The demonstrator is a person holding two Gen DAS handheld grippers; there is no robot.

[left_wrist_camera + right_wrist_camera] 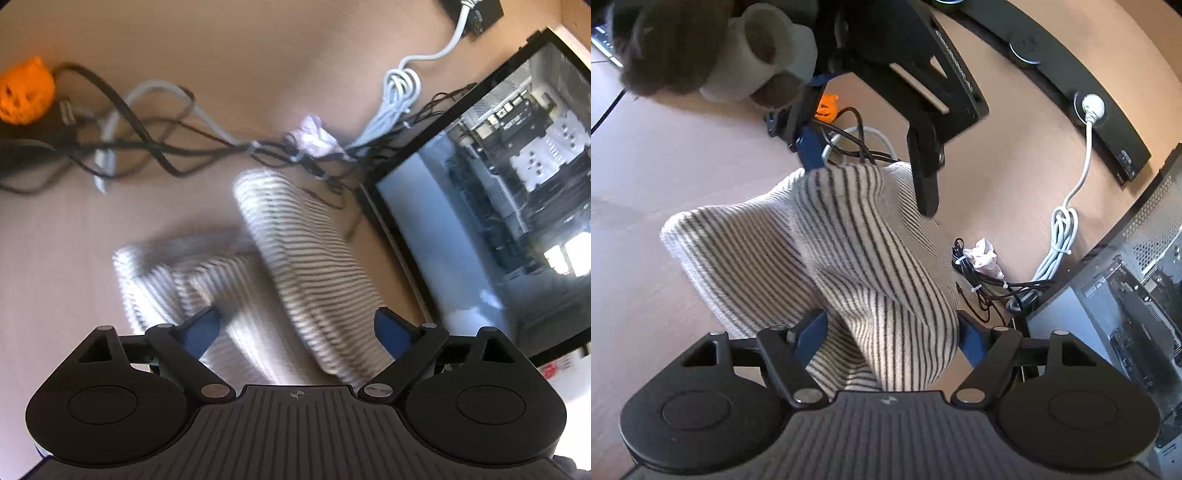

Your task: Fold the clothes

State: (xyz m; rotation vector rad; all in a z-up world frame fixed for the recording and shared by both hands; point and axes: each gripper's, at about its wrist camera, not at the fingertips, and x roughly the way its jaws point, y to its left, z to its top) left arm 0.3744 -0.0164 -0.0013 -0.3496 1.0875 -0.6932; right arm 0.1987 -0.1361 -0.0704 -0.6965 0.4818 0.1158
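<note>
A white garment with thin dark stripes (288,258) lies bunched on the tan table, with one long fold running away from me. My left gripper (297,325) is open just above its near end, blue pads apart on either side of the cloth. In the right wrist view the same striped garment (857,258) is humped up between the blue pads of my right gripper (892,332), which is open around it. The left gripper (871,177) shows there too, open over the garment's far end.
A tangle of black and white cables (155,129) and an orange pumpkin figure (26,96) lie beyond the garment. A glass-sided computer case (498,206) stands at the right. A crumpled tissue (986,256) and a black power strip (1071,85) lie near it.
</note>
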